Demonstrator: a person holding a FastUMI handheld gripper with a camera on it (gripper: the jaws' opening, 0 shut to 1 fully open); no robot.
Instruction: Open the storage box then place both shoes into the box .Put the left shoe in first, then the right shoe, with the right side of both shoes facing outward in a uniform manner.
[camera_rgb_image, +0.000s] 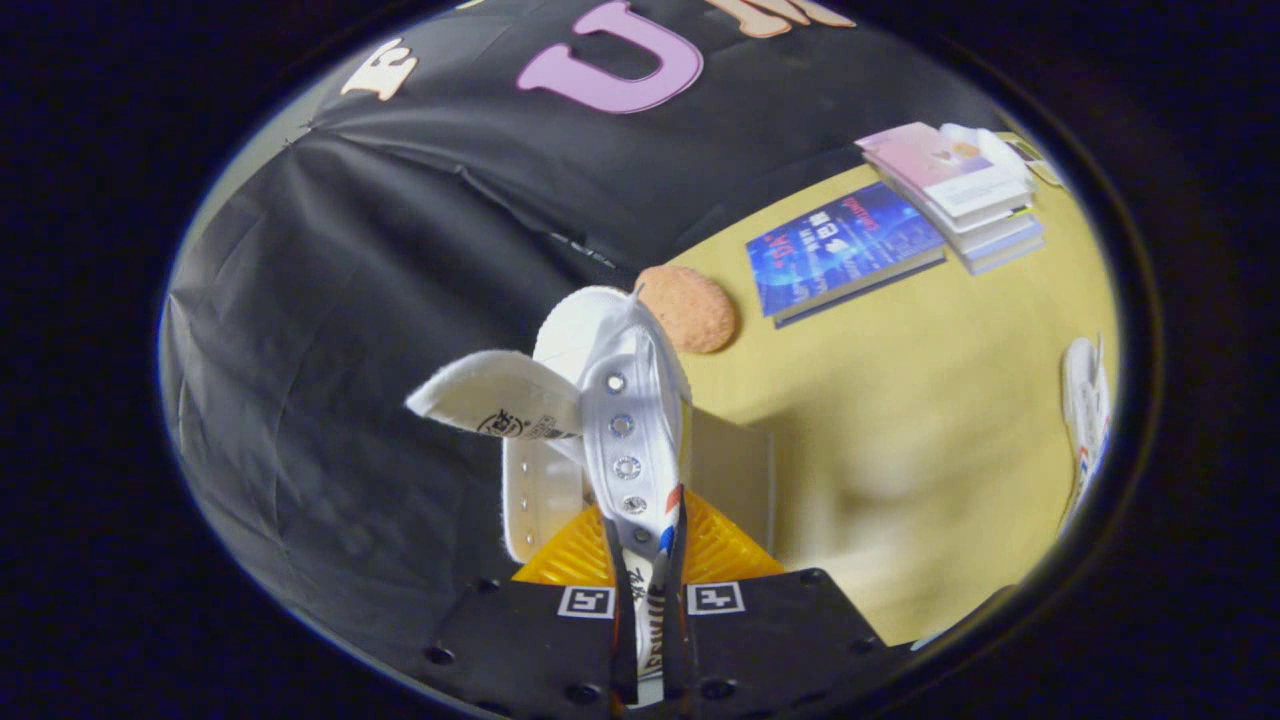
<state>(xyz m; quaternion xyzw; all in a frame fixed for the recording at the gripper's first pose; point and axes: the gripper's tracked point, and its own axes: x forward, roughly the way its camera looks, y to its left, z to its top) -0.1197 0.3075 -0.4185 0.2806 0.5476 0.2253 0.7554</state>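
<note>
A white high-top shoe (610, 400) hangs in the air, clamped by its eyelet side between the fingers of my gripper (648, 545). Its tongue (495, 400) flops out to one side and its toe points away from me. The gripper is shut on the shoe's upper. The view is tilted, so the yellow table (900, 430) slopes across the scene beyond the shoe. A second white shoe (1087, 420) lies on the table far off to the side of the fingers. A pale translucent panel (735, 470), possibly part of the storage box, stands just behind the held shoe.
A round orange biscuit-like object (688, 308) lies on the table beyond the shoe's toe. A blue book (845, 250) and a stack of books (960, 190) sit farther back. Black cloth (380, 300) walls the booth behind.
</note>
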